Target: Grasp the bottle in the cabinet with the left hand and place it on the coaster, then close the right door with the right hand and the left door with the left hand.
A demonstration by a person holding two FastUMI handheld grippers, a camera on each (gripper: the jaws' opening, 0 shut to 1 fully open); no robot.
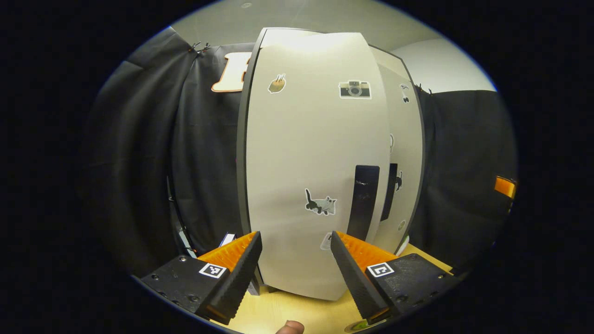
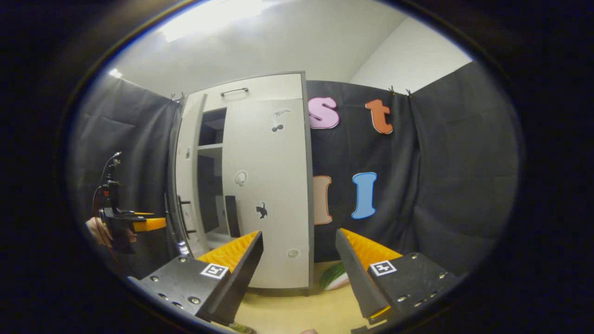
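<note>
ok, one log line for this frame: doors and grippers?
stage: closing doors | right white cabinet door: shut | left white cabinet door: ajar | left gripper: open, facing left door | right gripper: open, empty

The left gripper sits at the bottom of the left gripper view, jaws spread wide with nothing between them. The right gripper fills the bottom of the right gripper view, jaws likewise apart and empty. At the left edge there, a hand holds the left gripper level.
</note>
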